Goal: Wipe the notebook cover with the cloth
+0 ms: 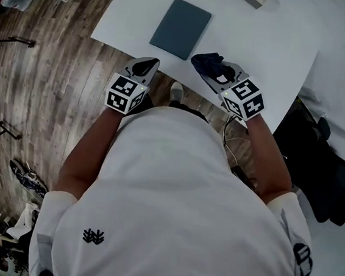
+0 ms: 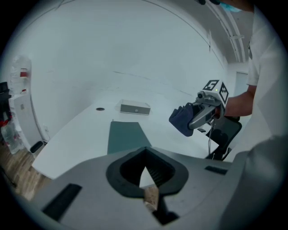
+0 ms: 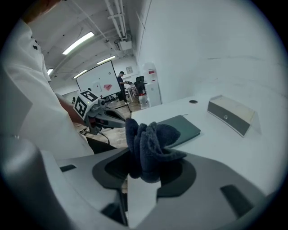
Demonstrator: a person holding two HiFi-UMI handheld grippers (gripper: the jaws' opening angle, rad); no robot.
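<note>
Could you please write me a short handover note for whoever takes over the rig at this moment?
Left hand-held gripper: shut and empty, by the near edge of the table, just short of the notebook.
Right hand-held gripper: shut on the dark blue cloth, held in the air to the right of the notebook's near corner.
Notebook: closed, lying flat on the white table.
Done: the cloth is picked up.
Left: lower the cloth onto the cover and wipe it; the cloth is not yet touching the notebook.
</note>
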